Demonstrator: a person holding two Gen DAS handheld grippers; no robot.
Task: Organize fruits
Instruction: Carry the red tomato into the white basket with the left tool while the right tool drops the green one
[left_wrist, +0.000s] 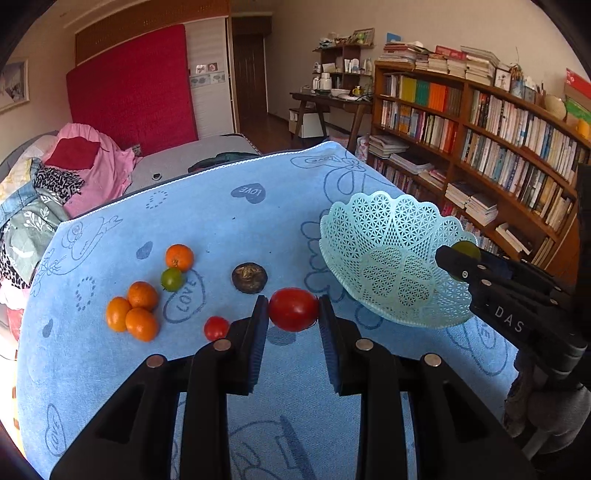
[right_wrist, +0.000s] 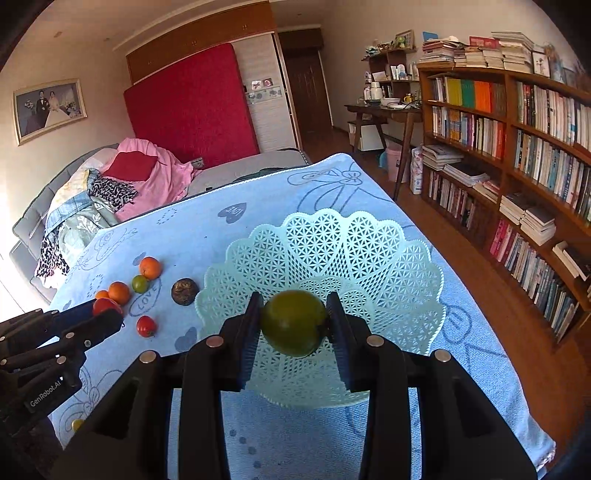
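Note:
My left gripper (left_wrist: 293, 312) is shut on a large red tomato (left_wrist: 293, 309) and holds it just above the blue cloth (left_wrist: 229, 229). My right gripper (right_wrist: 294, 323) is shut on a green fruit (right_wrist: 293, 322) and holds it over the pale mint lattice basket (right_wrist: 388, 266), which looks empty. Loose on the cloth lie several oranges (left_wrist: 142, 295), a small green fruit (left_wrist: 172, 279), a small red tomato (left_wrist: 216, 328) and a dark brown fruit (left_wrist: 249, 277). The basket (left_wrist: 384, 236) shows at the right in the left wrist view, with the right gripper (left_wrist: 460, 264) at its rim.
The cloth covers a table with edges at the far side and right. A bed with piled clothes (left_wrist: 74, 173) is at the left. A bookshelf (right_wrist: 517, 155) runs along the right wall. A desk (right_wrist: 384, 110) stands at the back.

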